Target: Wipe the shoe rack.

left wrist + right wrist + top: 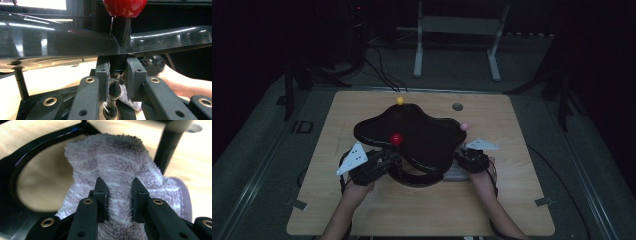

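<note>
The fluffy grey cloth (pixel 117 172) is lying bunched on the table beside the lower ring (pixel 15 165) of the glossy black stand (pixel 412 132), under its near edge; the right gripper (pixel 119 195) is pinching a fold of it tightly between its jaws; the left gripper (pixel 117 75) is clamping the stand's thin post (pixel 117 65) below the red ball (pixel 124 7), steadying it; wiping well probably means keeping that brace firm and dragging the cloth flat along the black surface.
</note>
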The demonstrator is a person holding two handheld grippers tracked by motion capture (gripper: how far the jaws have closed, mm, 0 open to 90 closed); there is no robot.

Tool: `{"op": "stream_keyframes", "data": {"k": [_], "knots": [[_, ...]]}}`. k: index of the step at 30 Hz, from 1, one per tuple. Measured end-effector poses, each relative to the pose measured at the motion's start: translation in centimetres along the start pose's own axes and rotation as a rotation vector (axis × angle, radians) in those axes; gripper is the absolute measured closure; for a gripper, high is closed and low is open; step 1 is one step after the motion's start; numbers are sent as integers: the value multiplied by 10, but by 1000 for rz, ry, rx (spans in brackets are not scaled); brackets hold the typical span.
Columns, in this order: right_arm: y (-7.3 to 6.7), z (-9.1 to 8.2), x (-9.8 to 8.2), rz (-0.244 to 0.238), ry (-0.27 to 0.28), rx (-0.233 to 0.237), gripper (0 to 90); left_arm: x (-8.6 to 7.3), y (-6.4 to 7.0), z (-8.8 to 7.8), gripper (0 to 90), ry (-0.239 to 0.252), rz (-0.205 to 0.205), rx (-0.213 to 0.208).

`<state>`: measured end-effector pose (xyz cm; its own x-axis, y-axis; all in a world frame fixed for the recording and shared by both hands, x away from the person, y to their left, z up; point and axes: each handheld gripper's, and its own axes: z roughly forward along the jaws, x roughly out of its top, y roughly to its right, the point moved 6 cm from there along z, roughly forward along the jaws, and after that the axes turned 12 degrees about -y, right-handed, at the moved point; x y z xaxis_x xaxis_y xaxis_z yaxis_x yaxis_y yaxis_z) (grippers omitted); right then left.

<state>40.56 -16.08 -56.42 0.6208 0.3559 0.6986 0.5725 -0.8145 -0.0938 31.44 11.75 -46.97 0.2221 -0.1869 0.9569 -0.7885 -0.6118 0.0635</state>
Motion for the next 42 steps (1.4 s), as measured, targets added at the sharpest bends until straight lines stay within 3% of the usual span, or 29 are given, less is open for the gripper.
{"op": "stream_keyframes", "data": {"k": [2,4,6,19,23,29,32,35,37,39,42], "knots": [[5,6,4,12,-17,0,714,0,0,0,752,0,-2,-3],[8,17,1,12,-70,-7,714,0,0,0,751,-2,1,-1],[9,22,-3,18,-65,-2,714,0,0,0,751,1,3,3],[0,2,-32,-11,-101,68,714,-1,1,0,751,6,-2,8],[-5,-10,-41,-39,-116,81,716,-1,1,0,751,3,-1,9],[1,-53,-25,-67,-6,9,717,-1,1,0,752,2,2,10],[11,-76,-13,-71,62,-26,716,-1,1,0,752,1,3,10],[23,-88,-3,-69,94,-67,716,-1,1,0,751,5,2,8],[33,-93,4,-37,125,-86,717,-1,0,0,751,4,3,9],[40,-98,11,5,160,-72,717,-1,0,0,752,7,1,7],[42,-98,19,25,183,-51,717,-1,0,0,752,5,2,4]]}}
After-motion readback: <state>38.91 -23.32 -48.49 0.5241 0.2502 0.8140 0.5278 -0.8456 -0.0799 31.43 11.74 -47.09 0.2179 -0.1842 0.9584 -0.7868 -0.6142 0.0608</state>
